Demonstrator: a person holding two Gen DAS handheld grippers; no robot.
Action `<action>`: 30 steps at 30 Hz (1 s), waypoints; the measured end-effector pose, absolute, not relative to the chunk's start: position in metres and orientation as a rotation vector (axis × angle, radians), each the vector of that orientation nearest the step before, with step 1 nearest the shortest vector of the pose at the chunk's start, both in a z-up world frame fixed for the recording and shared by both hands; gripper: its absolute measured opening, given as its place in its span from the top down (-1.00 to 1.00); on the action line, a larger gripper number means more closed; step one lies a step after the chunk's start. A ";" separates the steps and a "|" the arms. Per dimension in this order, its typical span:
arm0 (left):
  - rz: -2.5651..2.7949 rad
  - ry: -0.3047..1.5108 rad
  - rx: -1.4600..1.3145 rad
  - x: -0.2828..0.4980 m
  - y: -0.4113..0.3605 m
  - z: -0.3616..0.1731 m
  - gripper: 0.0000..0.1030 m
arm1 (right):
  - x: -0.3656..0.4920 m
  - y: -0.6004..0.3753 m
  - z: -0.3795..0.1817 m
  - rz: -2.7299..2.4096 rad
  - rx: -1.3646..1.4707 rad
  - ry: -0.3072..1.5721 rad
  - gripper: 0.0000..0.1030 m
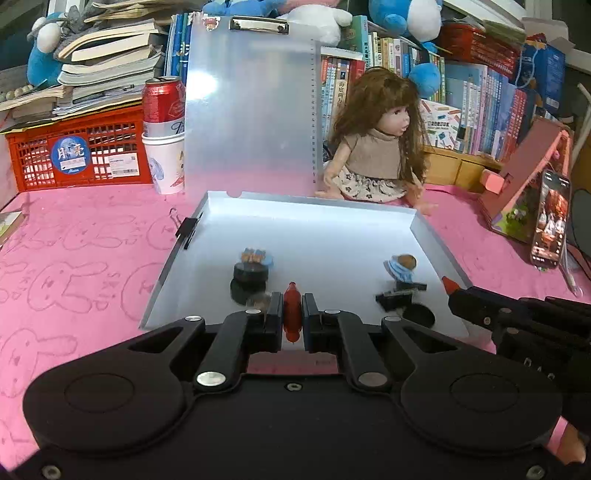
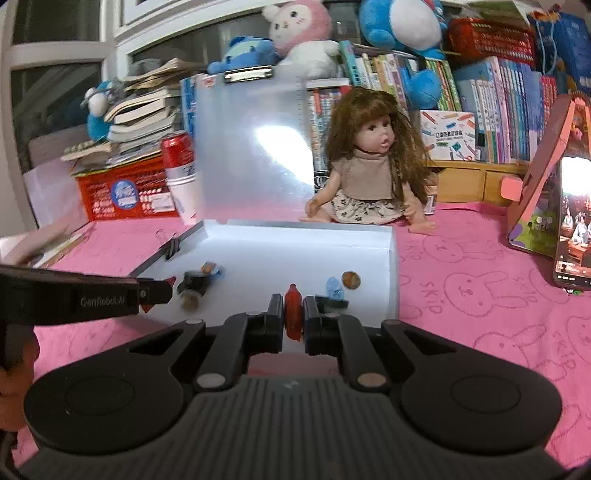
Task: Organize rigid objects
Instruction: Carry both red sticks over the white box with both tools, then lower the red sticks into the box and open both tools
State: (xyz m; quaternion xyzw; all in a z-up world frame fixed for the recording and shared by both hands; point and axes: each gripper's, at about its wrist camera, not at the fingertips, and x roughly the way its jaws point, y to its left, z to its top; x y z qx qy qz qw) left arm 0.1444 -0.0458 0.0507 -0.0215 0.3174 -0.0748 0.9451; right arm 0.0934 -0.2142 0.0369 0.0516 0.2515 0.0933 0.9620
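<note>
black left claw (image 1: 292, 314) pinched shut, tilted down over case (image 1: 424, 229), right claw (image 2: 293, 314) alike

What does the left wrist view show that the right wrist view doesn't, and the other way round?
Only the left wrist view: the right claw entering from the right, red tip poking out. Only the right wrist view: the left claw entering from the left, and a pink plush atop the books. Both: the open clear case, the doll, and each claw shut on a red piece.

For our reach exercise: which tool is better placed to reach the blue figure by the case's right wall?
Probably the right tool: it sits at that wall, beside the blue figure; the left tool hovers near the left side.
</note>
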 end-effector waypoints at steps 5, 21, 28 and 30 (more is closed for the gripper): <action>-0.147 0.651 -0.042 0.174 -0.049 0.054 0.80 | 0.119 -0.223 0.039 0.171 0.151 0.539 0.73; -0.152 0.664 -0.085 0.242 -0.058 0.036 0.80 | 0.194 -0.238 0.027 0.145 0.329 0.647 0.73; -0.120 0.702 -0.067 0.267 -0.058 0.026 0.80 | 0.221 -0.243 0.021 0.136 0.375 0.694 0.73; -0.118 0.708 -0.063 0.272 -0.059 0.023 0.80 | 0.226 -0.245 0.019 0.133 0.391 0.704 0.73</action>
